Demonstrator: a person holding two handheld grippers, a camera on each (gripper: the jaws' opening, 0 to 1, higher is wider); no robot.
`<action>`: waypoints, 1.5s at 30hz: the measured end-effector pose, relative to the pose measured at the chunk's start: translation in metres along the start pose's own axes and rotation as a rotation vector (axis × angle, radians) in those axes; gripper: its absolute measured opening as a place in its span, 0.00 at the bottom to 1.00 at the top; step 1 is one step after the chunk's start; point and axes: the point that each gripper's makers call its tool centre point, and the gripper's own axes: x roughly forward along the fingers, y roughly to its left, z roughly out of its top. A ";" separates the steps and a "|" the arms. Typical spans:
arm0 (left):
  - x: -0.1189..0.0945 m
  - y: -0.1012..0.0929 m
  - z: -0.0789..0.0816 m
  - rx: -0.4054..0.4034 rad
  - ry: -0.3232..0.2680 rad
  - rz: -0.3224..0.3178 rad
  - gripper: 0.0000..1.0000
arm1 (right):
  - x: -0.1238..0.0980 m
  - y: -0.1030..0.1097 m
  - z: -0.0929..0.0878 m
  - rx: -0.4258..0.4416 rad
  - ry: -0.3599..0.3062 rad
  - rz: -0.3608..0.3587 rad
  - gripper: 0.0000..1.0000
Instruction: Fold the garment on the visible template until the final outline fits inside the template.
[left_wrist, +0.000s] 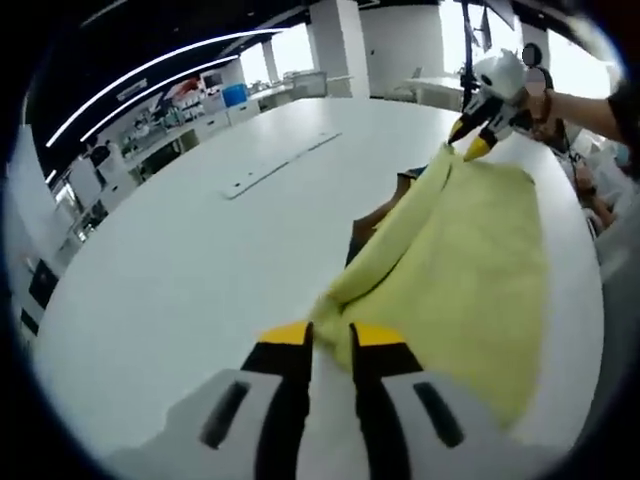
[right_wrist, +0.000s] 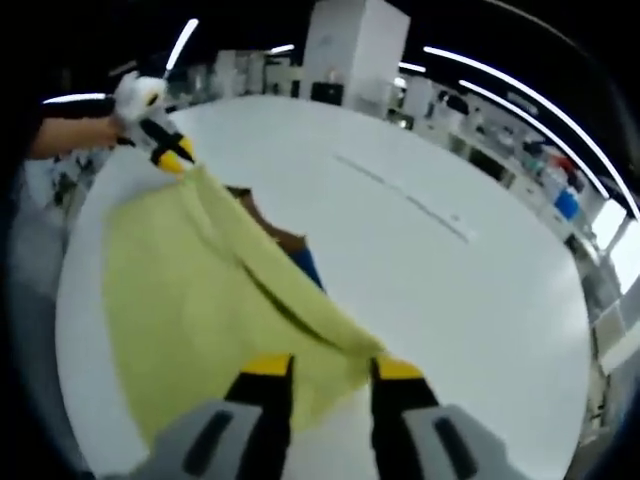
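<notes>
A pale yellow garment (left_wrist: 470, 260) lies spread on the white table, with one long edge lifted into a ridge. My left gripper (left_wrist: 332, 335) is shut on the near corner of that edge. The right gripper (left_wrist: 468, 142), held by a hand, pinches the far corner. In the right gripper view the same garment (right_wrist: 190, 290) runs from my right gripper (right_wrist: 333, 368), whose jaws have cloth between them, up to the left gripper (right_wrist: 175, 155). A dark brown and blue flat piece (left_wrist: 375, 215) (right_wrist: 290, 245) peeks out from under the raised edge; most of it is hidden.
The round white table (left_wrist: 180, 270) (right_wrist: 470, 310) carries a long thin white strip (left_wrist: 280, 165) (right_wrist: 405, 195) further out. A person's forearm (left_wrist: 590, 105) (right_wrist: 70, 130) reaches in at the table's edge. Benches and shelves stand beyond the table.
</notes>
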 end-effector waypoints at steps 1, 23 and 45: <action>0.003 0.000 -0.001 0.001 0.009 -0.001 0.10 | 0.001 0.001 -0.001 0.005 0.002 -0.004 0.25; 0.027 0.013 -0.009 0.090 0.100 0.002 0.06 | 0.026 -0.025 0.002 -0.029 0.030 -0.018 0.04; 0.015 0.046 0.019 -0.350 -0.082 0.094 0.00 | 0.012 -0.037 0.027 0.169 -0.067 -0.065 0.00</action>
